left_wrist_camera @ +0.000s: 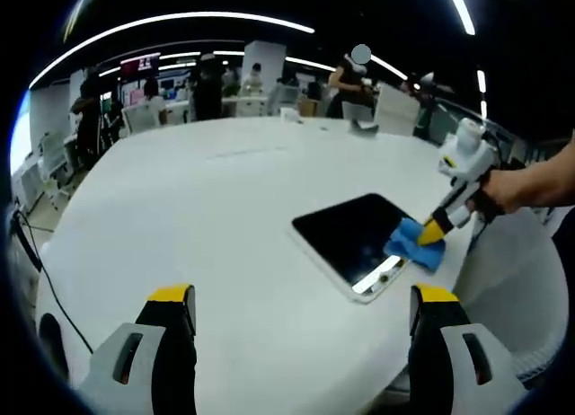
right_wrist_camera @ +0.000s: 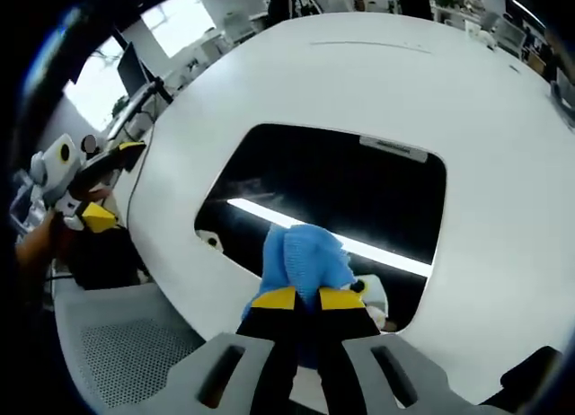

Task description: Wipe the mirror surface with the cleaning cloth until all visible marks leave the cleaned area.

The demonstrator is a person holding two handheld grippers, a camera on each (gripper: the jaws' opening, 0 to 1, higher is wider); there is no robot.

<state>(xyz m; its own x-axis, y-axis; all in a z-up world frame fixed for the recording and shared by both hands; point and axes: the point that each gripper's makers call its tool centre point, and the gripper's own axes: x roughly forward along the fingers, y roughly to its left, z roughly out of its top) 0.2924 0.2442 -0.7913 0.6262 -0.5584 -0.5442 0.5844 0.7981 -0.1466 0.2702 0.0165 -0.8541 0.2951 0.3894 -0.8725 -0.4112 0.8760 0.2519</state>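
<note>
Right claw (right_wrist_camera: pixel 304 300) pinched on soft blue cleaning cloth (right_wrist_camera: pixel 305 258), pressed to near edge of dark mirror (right_wrist_camera: pixel 359 186) lying flat on white tabletop (left_wrist_camera: pixel 225 217); light, floppy, best gripped bunched; left claw (left_wrist_camera: pixel 301 298) wide, empty

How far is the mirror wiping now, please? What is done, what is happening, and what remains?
Done: the right gripper has the blue cloth pinched in closed jaws. In hand: the cloth presses on the mirror near one edge. The left gripper is open, apart from the mirror, over the white table. Left: I cannot tell marks from reflections, so most of the surface may still need wiping.
</note>
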